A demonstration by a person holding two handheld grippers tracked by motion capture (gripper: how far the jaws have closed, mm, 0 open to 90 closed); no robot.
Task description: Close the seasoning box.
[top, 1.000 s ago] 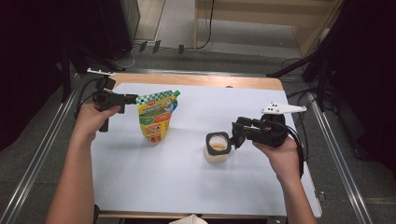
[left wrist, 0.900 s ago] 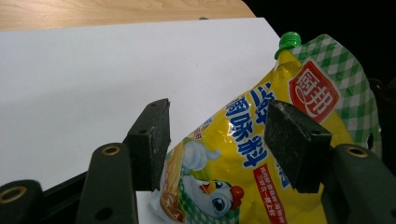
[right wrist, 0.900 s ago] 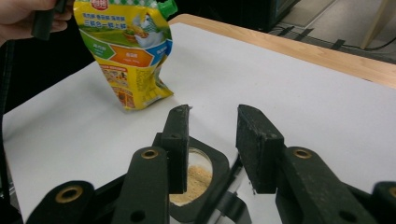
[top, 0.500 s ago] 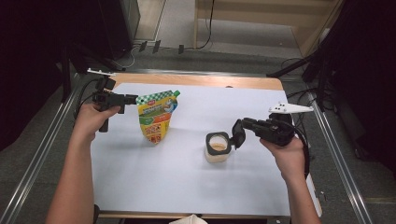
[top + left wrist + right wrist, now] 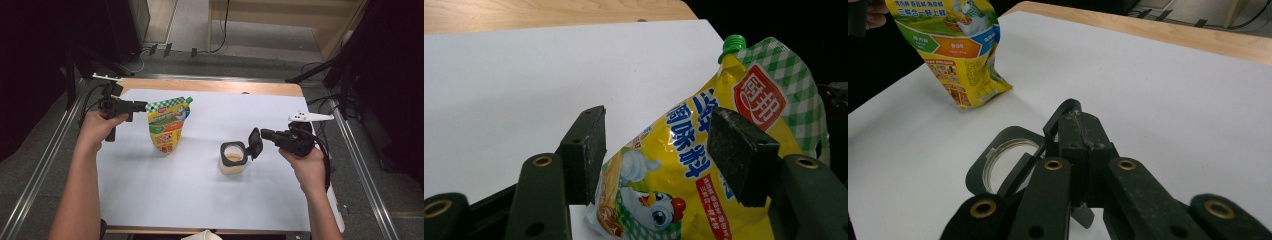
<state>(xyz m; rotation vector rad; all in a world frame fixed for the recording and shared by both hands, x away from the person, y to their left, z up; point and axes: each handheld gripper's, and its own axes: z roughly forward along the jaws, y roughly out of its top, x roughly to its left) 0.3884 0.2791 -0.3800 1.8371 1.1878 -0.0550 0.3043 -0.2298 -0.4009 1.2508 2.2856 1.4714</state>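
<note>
Jaws of the right gripper (image 5: 264,135) have just clamped onto the black flip lid (image 5: 254,143) of the small clear plastic jar (image 5: 233,158), mid-desk toward its right edge. Left gripper (image 5: 141,106) grasps the upright yellow seasoning pouch with green checked top (image 5: 167,125) near the white desk's (image 5: 200,200) far-left corner.

I judge this a lab: around the paper-covered desk (image 5: 150,200) run metal rails (image 5: 40,185), loose cables (image 5: 220,30) and dark equipment stands (image 5: 125,25).
</note>
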